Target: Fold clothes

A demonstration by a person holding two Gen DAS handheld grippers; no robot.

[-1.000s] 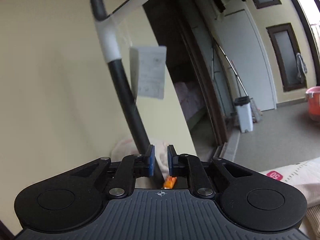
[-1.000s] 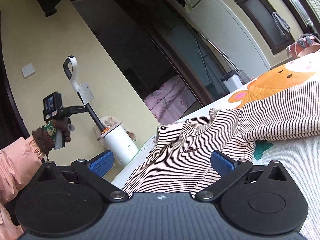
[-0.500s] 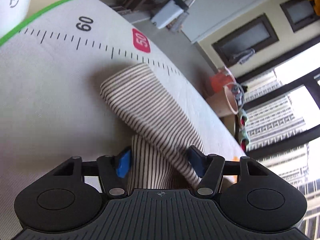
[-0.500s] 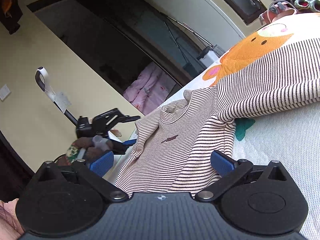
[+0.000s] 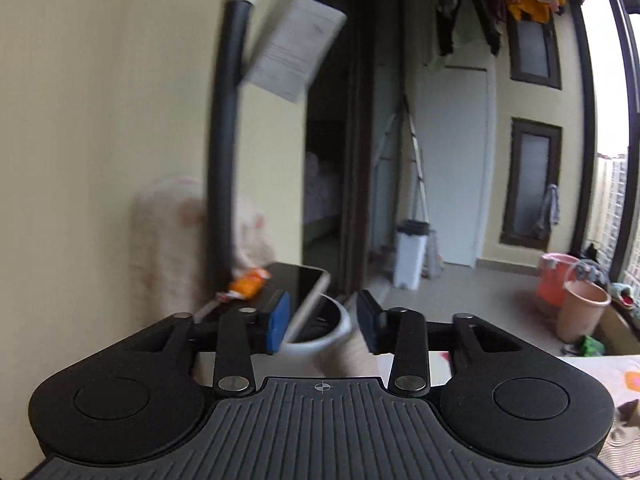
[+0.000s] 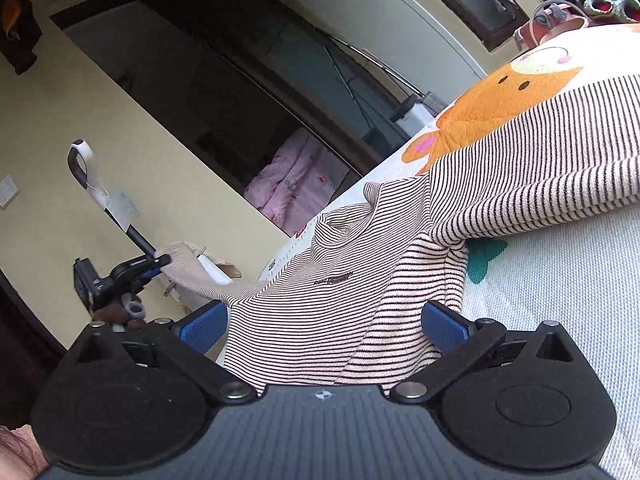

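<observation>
A thin-striped beige shirt (image 6: 340, 280) lies on the bed cover (image 6: 560, 300), collar away from me. A bolder striped garment (image 6: 540, 168) overlaps its right side. My right gripper (image 6: 323, 326) stands wide open over the shirt's near hem, its pads clear of the cloth. The shirt's left sleeve (image 6: 192, 276) stretches off the bed's edge to my left gripper (image 6: 158, 264). In the left wrist view the left gripper (image 5: 323, 320) has its jaws opening. A blurred strip of the sleeve (image 5: 348, 360) sits low by the right pad, and the left pad is bare.
Past the bed's left edge stands a vacuum pole (image 5: 224, 140) with a paper tag (image 5: 292, 44). A phone (image 5: 308, 292) lies on a white cylinder (image 5: 320, 340). Buckets (image 5: 580, 308) stand on the floor at right. A gloved hand (image 6: 120, 312) holds the left gripper.
Half a second ago the left jaws straddled the sleeve on the bed. Now they are off the bed's left side, wider apart, with the sleeve drawn out. The right gripper rolled slightly.
</observation>
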